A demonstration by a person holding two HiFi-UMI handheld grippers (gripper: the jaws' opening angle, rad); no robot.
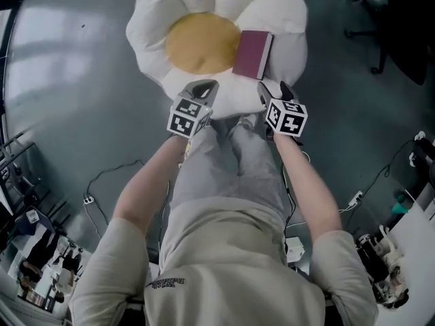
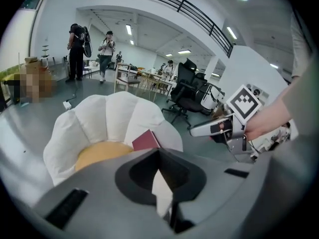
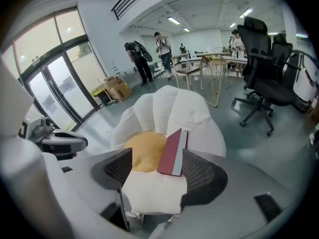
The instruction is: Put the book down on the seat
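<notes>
A maroon book point(image 1: 253, 54) lies tilted on the right side of a flower-shaped seat cushion point(image 1: 272, 12), its left edge by the yellow centre point(image 1: 202, 43). My right gripper point(image 1: 274, 90) hovers just in front of the seat's near edge. Its jaws are open, and nothing is between them. In the right gripper view the book point(image 3: 172, 153) rests beyond the right gripper point(image 3: 157, 176), apart from both pads. My left gripper point(image 1: 200, 87) hangs beside it over the near petals, with its jaws shut and empty. The left gripper view shows a corner of the book point(image 2: 145, 140) past the left gripper point(image 2: 160, 156).
The seat stands on a grey floor. A black office chair point(image 1: 380, 26) is at the far right, another black office chair point(image 3: 264, 73) stands behind the seat, and cables with a power strip point(image 1: 88, 199) trail at the left. People point(image 2: 77, 49) and tables stand far off in the hall.
</notes>
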